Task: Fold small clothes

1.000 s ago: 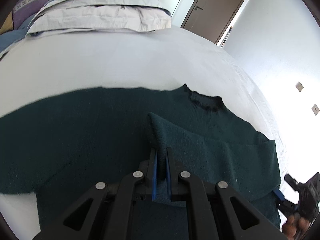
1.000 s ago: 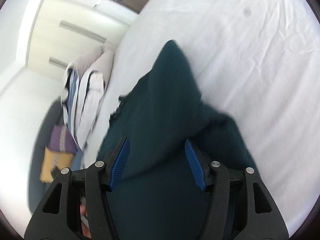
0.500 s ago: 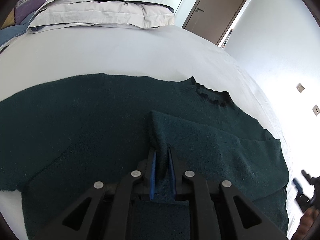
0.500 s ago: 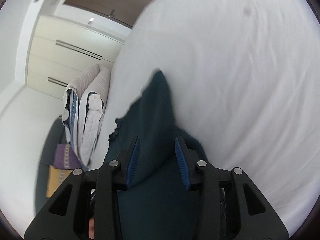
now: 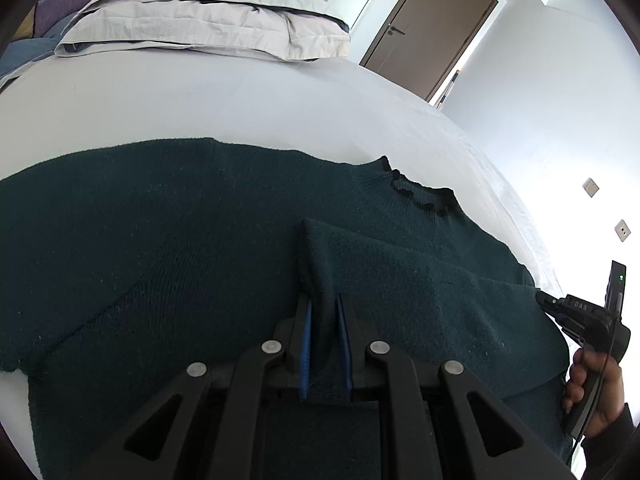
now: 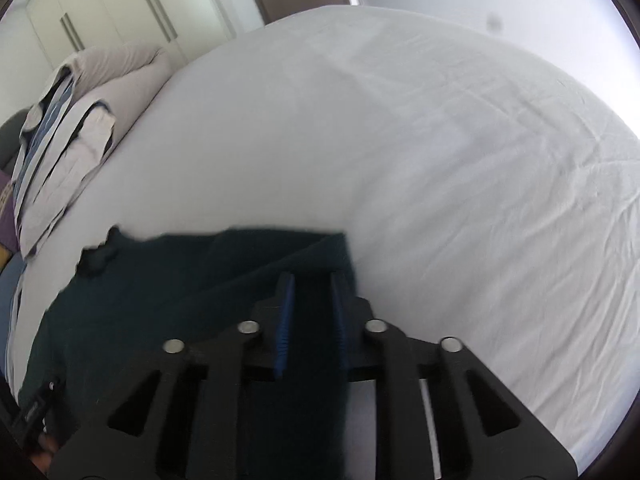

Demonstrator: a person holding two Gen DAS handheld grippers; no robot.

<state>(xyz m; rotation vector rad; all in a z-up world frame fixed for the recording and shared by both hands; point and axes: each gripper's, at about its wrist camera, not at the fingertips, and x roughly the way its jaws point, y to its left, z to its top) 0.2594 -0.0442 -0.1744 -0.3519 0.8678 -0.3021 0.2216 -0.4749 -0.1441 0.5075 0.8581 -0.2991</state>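
Observation:
A dark green knit sweater (image 5: 160, 240) lies spread on the white bed (image 5: 200, 100), its ruffled collar (image 5: 420, 196) toward the far side. My left gripper (image 5: 323, 298) is shut on a raised fold of the sweater near its middle. In the right wrist view my right gripper (image 6: 310, 280) is closing on the sweater (image 6: 160, 280) at its right corner, and the fabric fills the narrow gap between the blue pads (image 6: 285, 320). The left wrist view shows that right gripper (image 5: 538, 294) at the sweater's right edge, held by a hand (image 5: 596, 384).
Stacked pillows and folded bedding (image 5: 200, 20) sit at the head of the bed, seen too as pillows (image 6: 68, 136) at the left. A brown door (image 5: 432, 28) and wardrobe doors (image 6: 100, 12) stand beyond. Bare white sheet (image 6: 440, 160) stretches to the right of the sweater.
My right gripper's jaws went from wide apart to narrow around the sweater's edge while it swung and rolled. The sweater has settled lower and flatter under my left gripper.

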